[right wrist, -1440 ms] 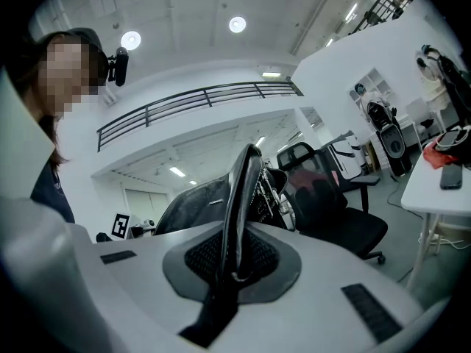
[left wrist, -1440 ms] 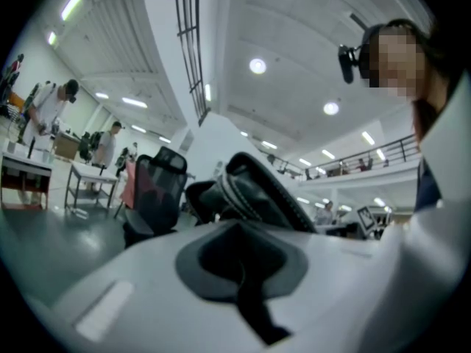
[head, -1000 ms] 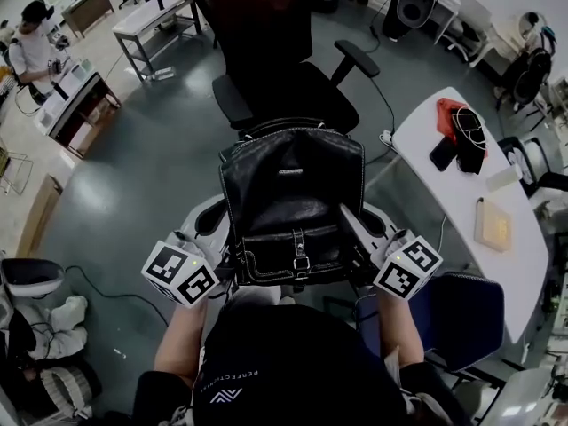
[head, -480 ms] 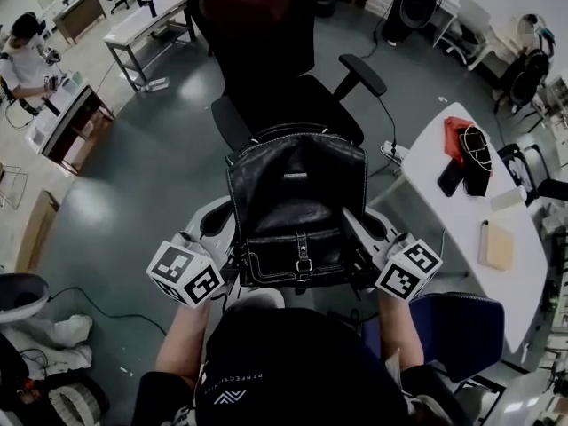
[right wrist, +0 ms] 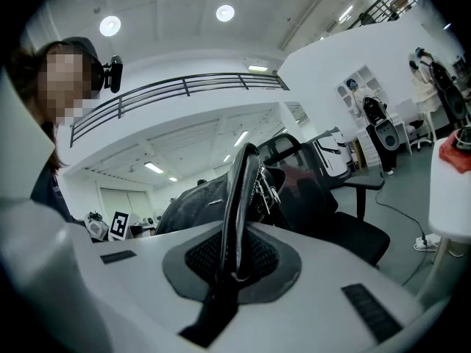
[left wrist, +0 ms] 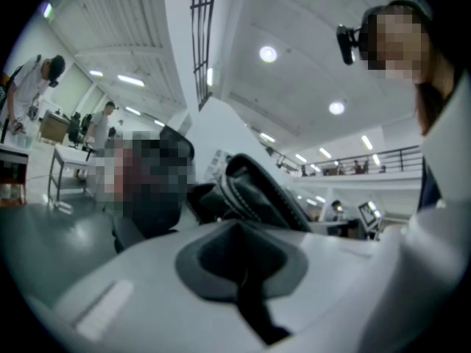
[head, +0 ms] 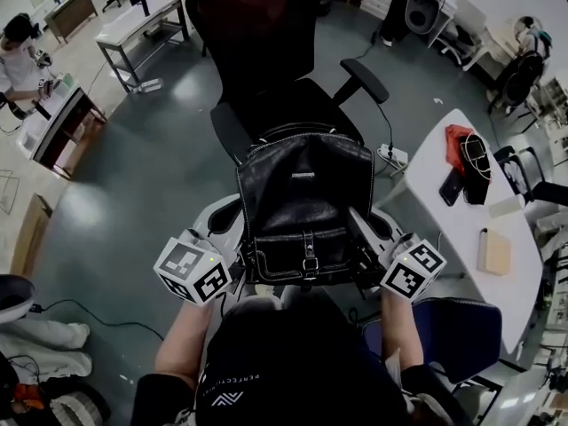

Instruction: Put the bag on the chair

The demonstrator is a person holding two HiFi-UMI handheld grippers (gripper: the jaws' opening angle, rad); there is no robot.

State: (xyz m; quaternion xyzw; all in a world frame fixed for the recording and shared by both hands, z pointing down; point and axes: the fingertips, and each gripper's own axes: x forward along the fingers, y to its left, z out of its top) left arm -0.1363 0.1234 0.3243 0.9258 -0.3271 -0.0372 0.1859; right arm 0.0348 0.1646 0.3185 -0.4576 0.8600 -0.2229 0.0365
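Both grippers are clamped on the black bag (head: 304, 204) — left gripper (head: 232, 260) on its left edge, right gripper (head: 366, 257) on the right edge. Bag hangs upright, just short of the chair (head: 297, 105) seat. Carry it fwd level w/ equal grip, then lower the base flat mid-seat — release only once it rests.

The bag (head: 304, 202) is glossy black leather edged with white stitching, and its buckle is silver. The chair (head: 266, 34) is black, its back a dark mesh. The left gripper (head: 238, 260) and right gripper (head: 366, 257) are pale grey with charcoal pads, each bearing black-and-white square markers. The floor (head: 133, 176) is dull grey-green. On the white worktop (head: 461, 229), a red cloth (head: 453, 136) lies toward the far edge and a tan block (head: 494, 251) near the right edge.
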